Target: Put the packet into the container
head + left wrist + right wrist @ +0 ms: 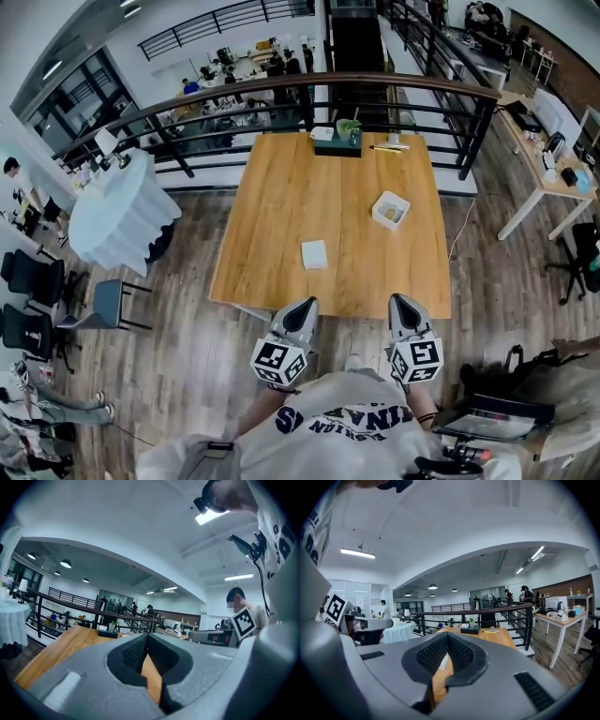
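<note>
Your left gripper (pixel 302 306) and right gripper (pixel 401 300) hover at the near edge of the table (pixel 281 187), jaws pressed together on nothing. Just beyond lies the packet (pixel 314 254), near that edge; only the head view shows the container (pixel 390 210), farther off toward the right edge.

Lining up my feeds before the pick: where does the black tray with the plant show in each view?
Head view: black tray at the far edge of the table, top centre.
Left gripper view: left of centre, a little below mid-height.
Right gripper view: just right of centre, a little below mid-height.
Shared landmark: the dark railing right behind it.
</note>
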The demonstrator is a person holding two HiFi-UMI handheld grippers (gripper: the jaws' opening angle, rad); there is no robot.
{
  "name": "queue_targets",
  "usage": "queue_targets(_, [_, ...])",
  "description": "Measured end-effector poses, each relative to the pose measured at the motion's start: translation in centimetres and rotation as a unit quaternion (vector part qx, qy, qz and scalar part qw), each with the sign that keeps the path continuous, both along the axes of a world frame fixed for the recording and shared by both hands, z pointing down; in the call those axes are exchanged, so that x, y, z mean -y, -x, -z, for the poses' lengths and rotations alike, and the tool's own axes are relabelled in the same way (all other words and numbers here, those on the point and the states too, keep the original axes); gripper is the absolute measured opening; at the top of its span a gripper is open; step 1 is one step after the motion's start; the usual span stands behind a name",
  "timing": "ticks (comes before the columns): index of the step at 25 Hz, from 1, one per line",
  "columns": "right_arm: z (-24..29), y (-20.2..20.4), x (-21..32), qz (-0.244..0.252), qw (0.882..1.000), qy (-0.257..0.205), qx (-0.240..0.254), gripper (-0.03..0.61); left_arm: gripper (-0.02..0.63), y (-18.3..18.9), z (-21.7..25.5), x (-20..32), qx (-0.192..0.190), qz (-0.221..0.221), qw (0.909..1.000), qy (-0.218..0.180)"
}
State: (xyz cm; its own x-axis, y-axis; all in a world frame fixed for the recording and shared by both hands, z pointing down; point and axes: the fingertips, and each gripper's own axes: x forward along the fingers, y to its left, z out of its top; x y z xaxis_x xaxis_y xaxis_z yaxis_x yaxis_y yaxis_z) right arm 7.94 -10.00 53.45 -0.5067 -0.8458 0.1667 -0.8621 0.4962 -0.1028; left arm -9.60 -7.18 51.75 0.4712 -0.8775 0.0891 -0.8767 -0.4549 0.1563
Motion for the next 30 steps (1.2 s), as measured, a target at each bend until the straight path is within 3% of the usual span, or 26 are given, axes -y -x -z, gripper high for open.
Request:
queue_targets(3, [-0.2, -1.0, 1.8, 0.003, 1.0, 0.0, 0.004, 0.009, 0.006, -0.8, -0.2, 1.5, -0.005, 0.008, 0.9999, 0.008])
queue_targets(7, [-0.9, -2.8, 4.1, 0.002, 1.0, 0.005, 0.009, 0.009, 0.006, -1.3, -0.7, 3.4, -0.04, 0.022, 0.9984, 0.035])
queue_targets(13, [-2.3, -4.6, 6.4, -0.008, 1.0, 0.012, 0.02, 0.009, 0.005, -1.8, -1.3, 5.2, -0.015, 0.033, 0.9983, 0.045])
queue_targets(24, [-1.6, -4.3, 8.8, -0.006, 1.0, 0.009, 0.013, 0.009, 0.006, -2.8, -0.6, 8.7, -0.036, 0.021, 0.9983, 0.04])
queue_targets(30, [-1.4, -3.0, 9.8, -0.012, 1.0, 0.007, 0.002, 0.009, 0.005, -1.5, -0.8, 10.2, -0.04, 0.014, 0.9985, 0.035])
